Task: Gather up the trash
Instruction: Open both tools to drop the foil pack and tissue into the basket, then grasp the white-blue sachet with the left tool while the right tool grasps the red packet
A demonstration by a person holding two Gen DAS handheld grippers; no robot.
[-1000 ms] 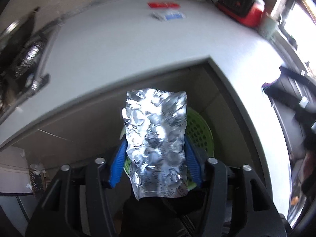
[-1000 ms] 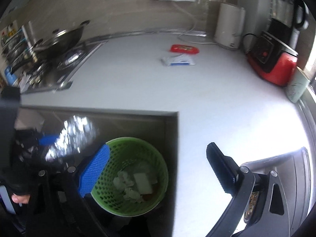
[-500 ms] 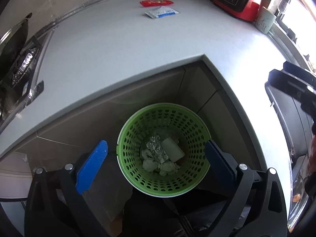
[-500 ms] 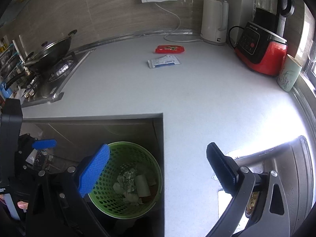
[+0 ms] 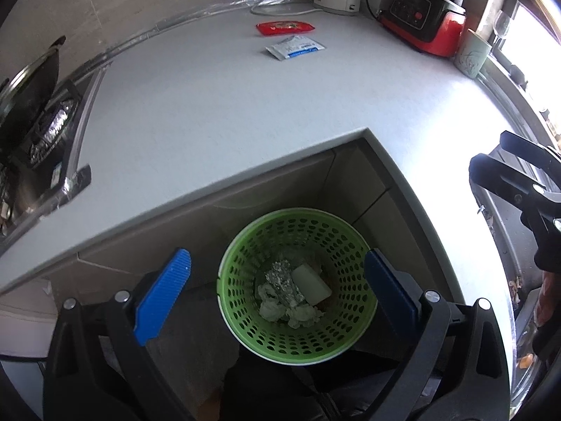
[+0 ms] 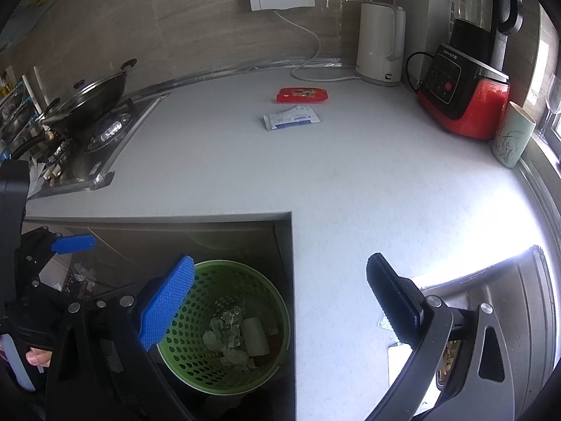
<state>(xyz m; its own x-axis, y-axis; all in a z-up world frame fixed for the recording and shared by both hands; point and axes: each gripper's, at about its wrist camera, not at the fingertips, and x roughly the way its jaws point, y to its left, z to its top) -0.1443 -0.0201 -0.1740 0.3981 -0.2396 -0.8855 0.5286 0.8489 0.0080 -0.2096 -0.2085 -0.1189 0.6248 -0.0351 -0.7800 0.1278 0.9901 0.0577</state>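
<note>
A green perforated bin [image 5: 245,259] stands on the floor in the counter's inner corner; it also shows in the right wrist view [image 6: 210,270]. In it lie a silver foil blister pack [image 5: 282,282], crumpled tissues [image 5: 271,307] and a white block [image 5: 312,284]. My left gripper [image 5: 277,294] is open and empty, hovering above the bin. My right gripper [image 6: 280,301] is open and empty over the counter edge by the bin. A red packet [image 6: 302,94] and a white-blue sachet [image 6: 292,117] lie on the grey counter [image 6: 350,182].
A white kettle [image 6: 380,49], a red-black blender [image 6: 463,101] and a pale green cup [image 6: 512,140] line the back right. A wok [image 6: 91,100] sits on the stove at left. A sink [image 6: 508,315] is at the right.
My left gripper opened and let go of the foil blister pack, which dropped into the green bin. Both grippers have since drawn back and up slightly.
</note>
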